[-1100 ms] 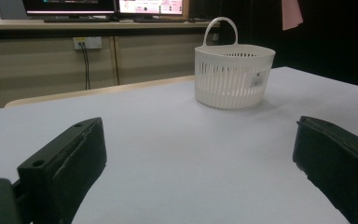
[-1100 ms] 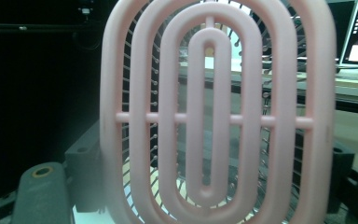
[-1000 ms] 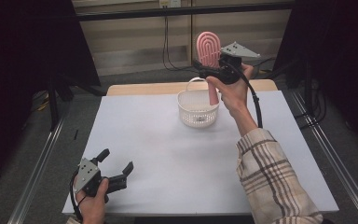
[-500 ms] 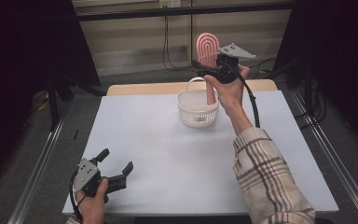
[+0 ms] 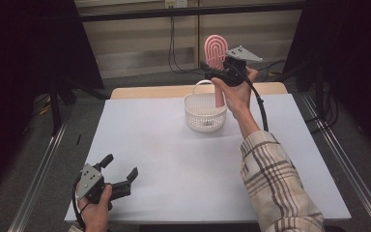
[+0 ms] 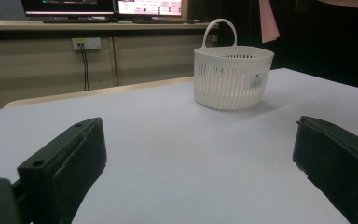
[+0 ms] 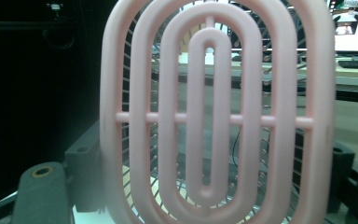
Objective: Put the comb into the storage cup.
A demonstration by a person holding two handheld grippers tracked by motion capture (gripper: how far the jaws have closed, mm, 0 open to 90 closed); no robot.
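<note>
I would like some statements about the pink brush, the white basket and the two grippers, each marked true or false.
1. The right gripper holds the pink brush upright above the white basket. True.
2. The basket lies tipped on its side. False: it stands upright on the table.
3. The left gripper is open, with nothing between its jaws. True.
4. The left gripper touches the basket. False: it is near the table's front edge, well apart from the basket.

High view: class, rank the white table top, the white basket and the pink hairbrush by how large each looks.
1. white table top
2. white basket
3. pink hairbrush, though the right gripper holds it raised, partly hidden, so this rank is less sure.
</note>
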